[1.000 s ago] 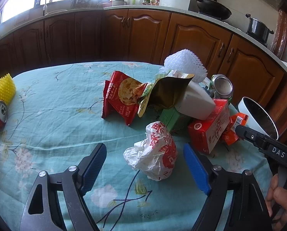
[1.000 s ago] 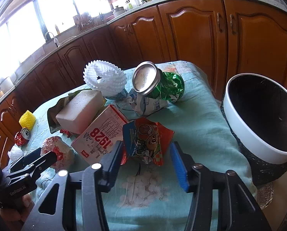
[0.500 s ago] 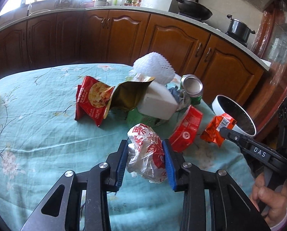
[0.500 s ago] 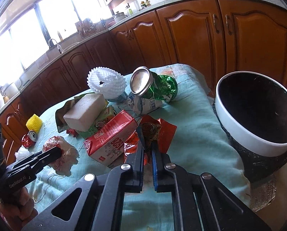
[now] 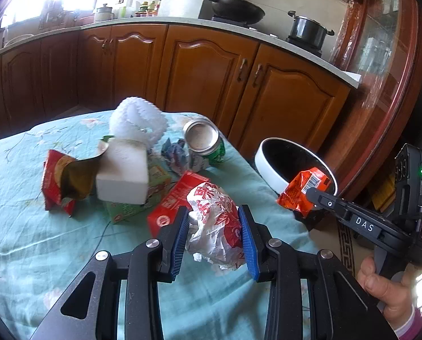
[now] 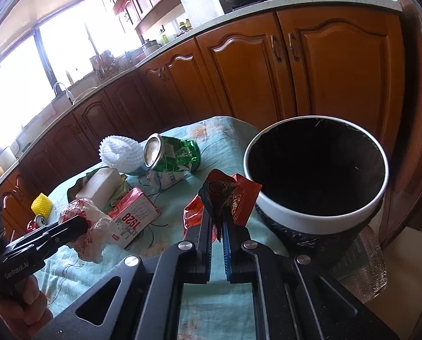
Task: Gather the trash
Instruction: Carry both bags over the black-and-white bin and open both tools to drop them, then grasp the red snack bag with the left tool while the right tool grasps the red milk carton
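Above the teal tablecloth (image 5: pixel 55 240) your left gripper (image 5: pixel 213 235) pinches the crumpled red-and-white plastic bag (image 5: pixel 215 228) between its blue pads, lifted clear of the red carton (image 5: pixel 171 206). Your right gripper (image 6: pixel 218 226) is pressed tight on the orange snack wrapper (image 6: pixel 225 198), holding it just beside the white rim of the black-lined trash bin (image 6: pixel 318 212), not yet over its opening

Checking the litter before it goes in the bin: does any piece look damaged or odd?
Yes. The green can lies on its side on the tablecloth, badly crushed and dented. Beside it the red carton lies tipped over among loose wrappers. Nothing looks spilled.
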